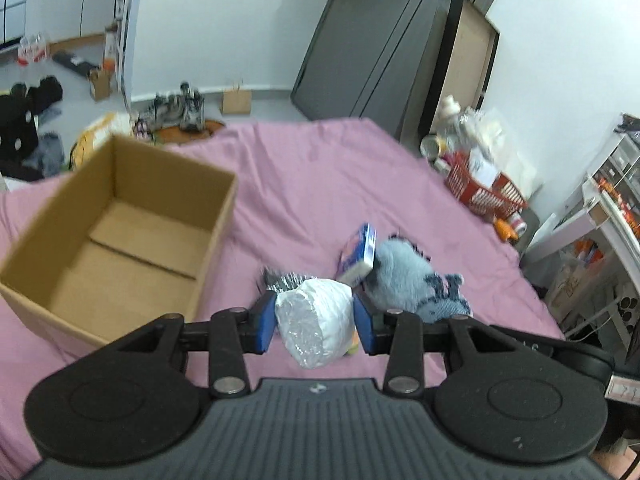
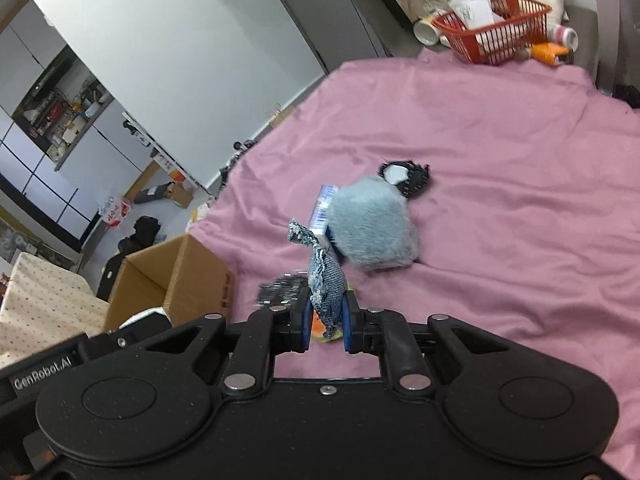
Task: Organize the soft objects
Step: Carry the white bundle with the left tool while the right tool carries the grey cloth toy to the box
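On the pink bed sheet [image 1: 320, 168], the left gripper [image 1: 315, 320] is squeezing a white crinkly plastic bundle [image 1: 316, 322]; the right gripper [image 2: 327, 326] is pinching a blue denim fabric scrap [image 2: 326, 284].

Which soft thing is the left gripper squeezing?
The white crinkly bundle, pinched between the left gripper's blue pads. The fluffy blue plush lies loose on the pink sheet behind it.

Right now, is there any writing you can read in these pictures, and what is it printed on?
"GenRobot.AI": white letters on the black body of the left gripper, seen at the left edge of the right wrist view.
Blue and white packet on the pink sheet: print too blurred to read.
Cardboard box: dark print on its side, unreadable.
Red basket: its contents' labels are too small.
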`<move>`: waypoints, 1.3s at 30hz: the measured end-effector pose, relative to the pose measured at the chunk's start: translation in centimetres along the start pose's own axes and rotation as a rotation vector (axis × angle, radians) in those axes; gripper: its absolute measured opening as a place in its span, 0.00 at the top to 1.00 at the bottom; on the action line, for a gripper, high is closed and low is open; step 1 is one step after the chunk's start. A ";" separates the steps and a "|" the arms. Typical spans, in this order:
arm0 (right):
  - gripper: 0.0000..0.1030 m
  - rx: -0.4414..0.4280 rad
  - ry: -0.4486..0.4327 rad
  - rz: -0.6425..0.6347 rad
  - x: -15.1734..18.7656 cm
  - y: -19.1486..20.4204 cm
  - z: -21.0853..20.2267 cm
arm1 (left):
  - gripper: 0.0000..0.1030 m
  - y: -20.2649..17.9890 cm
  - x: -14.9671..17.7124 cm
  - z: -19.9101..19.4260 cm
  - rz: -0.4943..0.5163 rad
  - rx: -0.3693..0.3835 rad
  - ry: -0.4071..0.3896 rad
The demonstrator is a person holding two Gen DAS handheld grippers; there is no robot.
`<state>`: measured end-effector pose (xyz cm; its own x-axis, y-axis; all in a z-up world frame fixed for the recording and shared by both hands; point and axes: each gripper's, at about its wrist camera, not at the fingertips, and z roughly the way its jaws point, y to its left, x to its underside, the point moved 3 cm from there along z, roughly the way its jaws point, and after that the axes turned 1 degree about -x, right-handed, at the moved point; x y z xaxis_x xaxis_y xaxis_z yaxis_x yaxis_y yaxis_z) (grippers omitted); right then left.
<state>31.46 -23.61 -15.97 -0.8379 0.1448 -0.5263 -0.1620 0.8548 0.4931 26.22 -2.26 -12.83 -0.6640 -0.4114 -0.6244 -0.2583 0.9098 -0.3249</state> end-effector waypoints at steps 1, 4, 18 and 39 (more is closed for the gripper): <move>0.86 0.000 -0.007 -0.006 0.1 0.6 -0.4 | 0.61 0.2 -0.3 -0.5 0.001 0.004 -0.009; 0.86 0.007 -0.028 -0.034 0.2 2.1 -1.2 | 0.61 0.8 -1.0 -1.8 0.013 0.000 -0.042; 0.86 0.032 -0.085 -0.093 0.2 8.1 -3.2 | 0.61 4.5 -3.9 -4.2 0.049 0.027 -0.117; 0.86 -0.021 -0.082 -0.166 0.5 16.1 1.1 | 0.61 11.5 -5.7 -2.1 -0.100 -0.031 -0.123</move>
<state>29.00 -9.24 -9.04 -0.7535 0.0436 -0.6561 -0.3062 0.8598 0.4087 25.57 10.67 -11.48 -0.5430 -0.5022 -0.6730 -0.3422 0.8642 -0.3688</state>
